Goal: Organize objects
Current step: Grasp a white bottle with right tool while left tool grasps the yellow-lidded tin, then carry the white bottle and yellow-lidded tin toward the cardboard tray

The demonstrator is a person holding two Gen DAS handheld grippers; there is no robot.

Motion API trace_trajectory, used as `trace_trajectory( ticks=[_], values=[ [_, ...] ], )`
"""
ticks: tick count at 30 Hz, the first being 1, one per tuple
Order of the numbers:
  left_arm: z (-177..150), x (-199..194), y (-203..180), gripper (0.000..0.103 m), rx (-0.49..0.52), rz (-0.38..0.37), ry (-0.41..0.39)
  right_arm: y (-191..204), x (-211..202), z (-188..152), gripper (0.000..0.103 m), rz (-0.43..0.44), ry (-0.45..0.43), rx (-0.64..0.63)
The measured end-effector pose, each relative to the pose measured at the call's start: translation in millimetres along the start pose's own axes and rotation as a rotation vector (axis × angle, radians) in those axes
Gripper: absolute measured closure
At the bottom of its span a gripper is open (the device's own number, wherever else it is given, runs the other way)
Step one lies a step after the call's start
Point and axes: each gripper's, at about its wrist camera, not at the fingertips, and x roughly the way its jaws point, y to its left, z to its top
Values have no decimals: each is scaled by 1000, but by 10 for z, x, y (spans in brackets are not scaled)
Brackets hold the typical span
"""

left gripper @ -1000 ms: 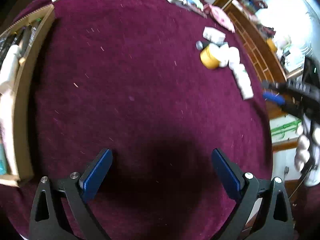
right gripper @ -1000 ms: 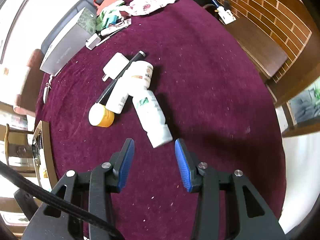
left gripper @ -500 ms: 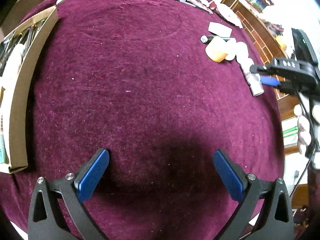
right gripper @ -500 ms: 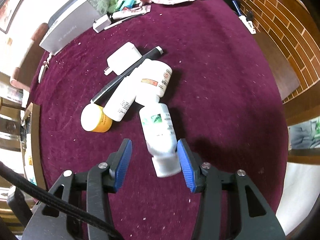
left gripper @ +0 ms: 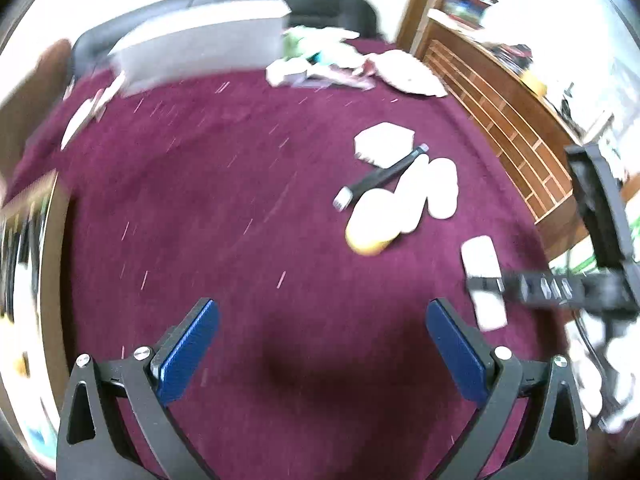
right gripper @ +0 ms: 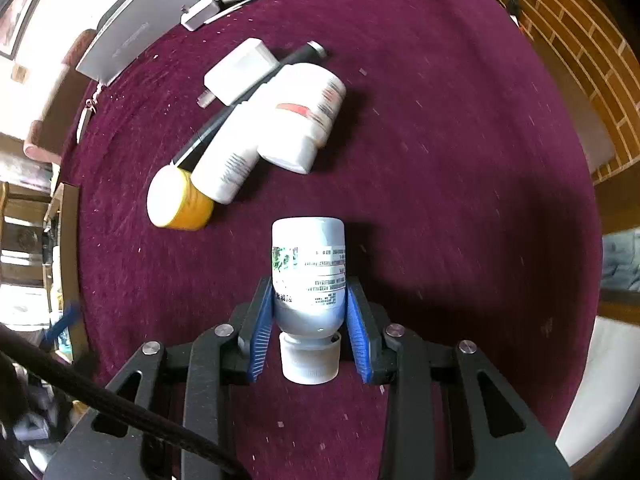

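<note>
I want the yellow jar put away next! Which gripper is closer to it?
Right. The right gripper, closing on a white bottle, sits just beside the yellow jar; the left gripper hangs farther back, empty.

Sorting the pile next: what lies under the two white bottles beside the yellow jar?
A black pen runs beneath the two white bottles, over a white charger. Its middle is covered; only the ends show.

The right hand-held gripper (right gripper: 308,316) is closing on a white bottle (right gripper: 308,272).

A maroon carpet (right gripper: 440,160) covers the floor. A brick-patterned wall (right gripper: 580,40) stands on one side, a black sofa (left gripper: 320,4) behind, in bright daylight.
</note>
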Motion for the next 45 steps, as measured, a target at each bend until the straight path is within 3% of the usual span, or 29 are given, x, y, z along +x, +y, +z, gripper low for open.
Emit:
trace_trajectory(
  ticks=[8,17,24,33,41,45],
  values=[
    [359,586,-298,3,171,18,14,-141,-60,-117,72,36,-5,31],
    [508,834,-323,8,158,22,46,-173,-47,-84,72,66,-14,52],
    [548,894,-305,69,103,-20,91,-136,-53,-85,72,49,-13,45],
    [415,705,-180,69,36,-30,109,-94,-41,-82,72,19,-21,28],
    [183,266,-151,69,16,-31,83,5,-27,-85,71,-38,-30,-23],
    [44,-16,-188,69,43,4,44,-54,-59,-137,71,6,-52,0]
  ],
)
